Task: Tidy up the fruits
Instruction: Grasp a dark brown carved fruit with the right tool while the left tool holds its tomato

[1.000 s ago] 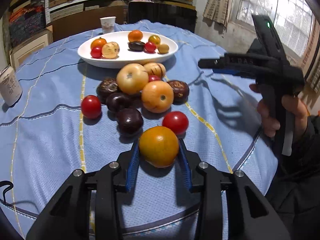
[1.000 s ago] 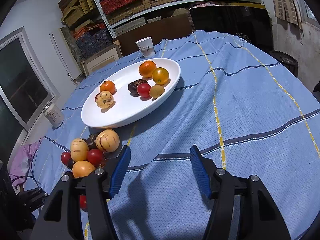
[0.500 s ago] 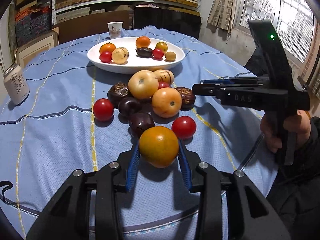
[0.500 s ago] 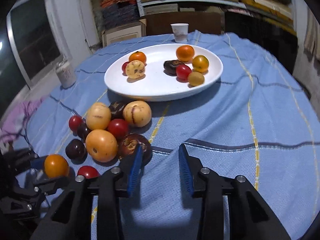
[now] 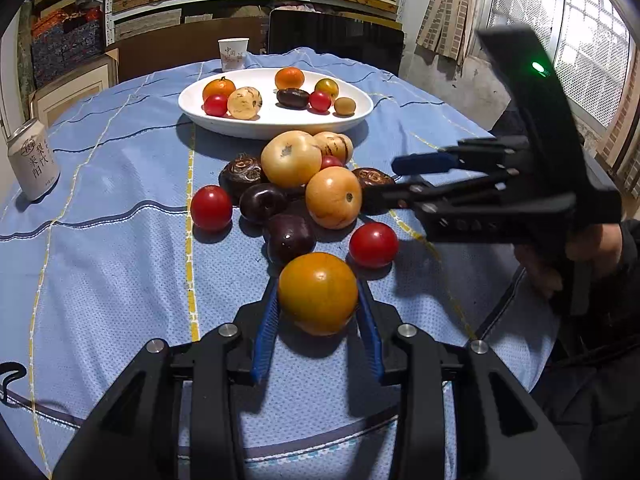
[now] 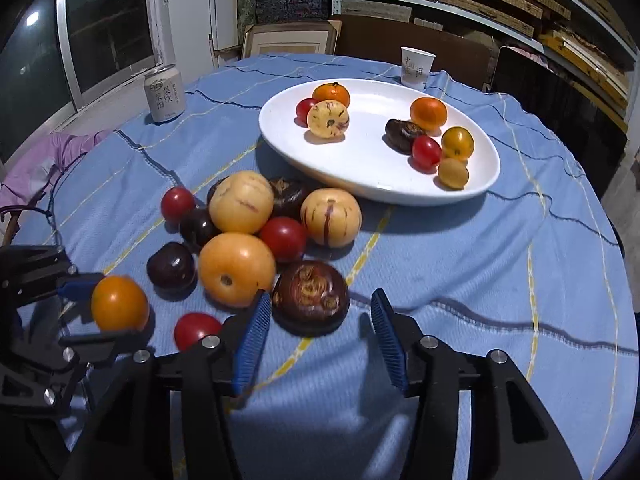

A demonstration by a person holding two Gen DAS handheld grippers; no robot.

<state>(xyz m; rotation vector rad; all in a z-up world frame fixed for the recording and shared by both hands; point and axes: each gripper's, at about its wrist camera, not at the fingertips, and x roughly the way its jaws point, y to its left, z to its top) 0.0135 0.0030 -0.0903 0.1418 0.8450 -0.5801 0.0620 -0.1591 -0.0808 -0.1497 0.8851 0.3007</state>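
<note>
1. The dark brown wrinkled fruit (image 6: 310,298) lies on the blue tablecloth (image 6: 460,248) at the near edge of the loose pile, just ahead of the right gripper (image 6: 318,342) and a little to its left of centre. It is a flattened round with no clear long axis.
2. That gripper's jaws are opening; the fruit sits at their mouth, nearly touching the left pad, and nothing is pinched.
3. My reading: the coming move turns on shifting slightly left and forward so both pads straddle it.
4. The pale orange fruit (image 6: 237,274) crowds it on the left, so the left pad has little room.
5. The left gripper (image 5: 318,330) is pinching an orange tomato (image 5: 318,292), so the right hand is free and nearer.
6. The white plate (image 6: 486,178) lies beyond the pile, partly filled.
</note>
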